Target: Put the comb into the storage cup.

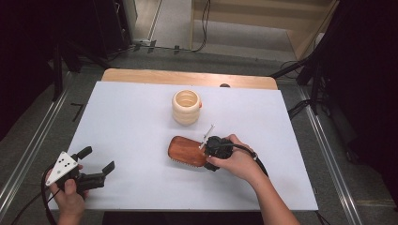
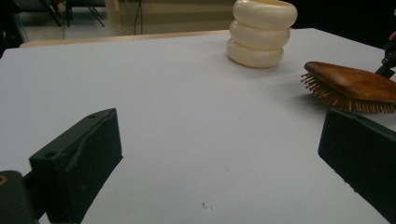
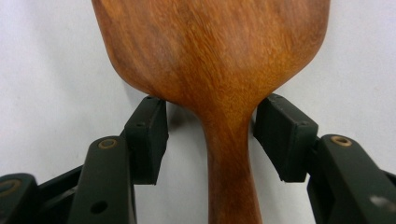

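High view: right gripper [image 1: 205, 151] down over the handle end of wooden hairbrush [image 1: 187, 151], w/ brush at table [image 1: 131, 117] centre, 6 o'clock of ribbed cream cup [image 1: 186, 107]. Left gripper [image 1: 97, 165] at 8 o'clock, level, jaws wide, empty.

Left gripper view: bristles face down.

Right gripper view: pads [image 3: 148, 135] flank the smooth neck, part-closed, not touching.

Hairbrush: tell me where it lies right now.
High view: the hairbrush lies bristles down at the table's centre-right, just in front of the cream cup, its handle between the right claw's jaws.

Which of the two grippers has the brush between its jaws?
The right gripper: its jaws straddle the brush handle. The left gripper has nothing between its jaws.
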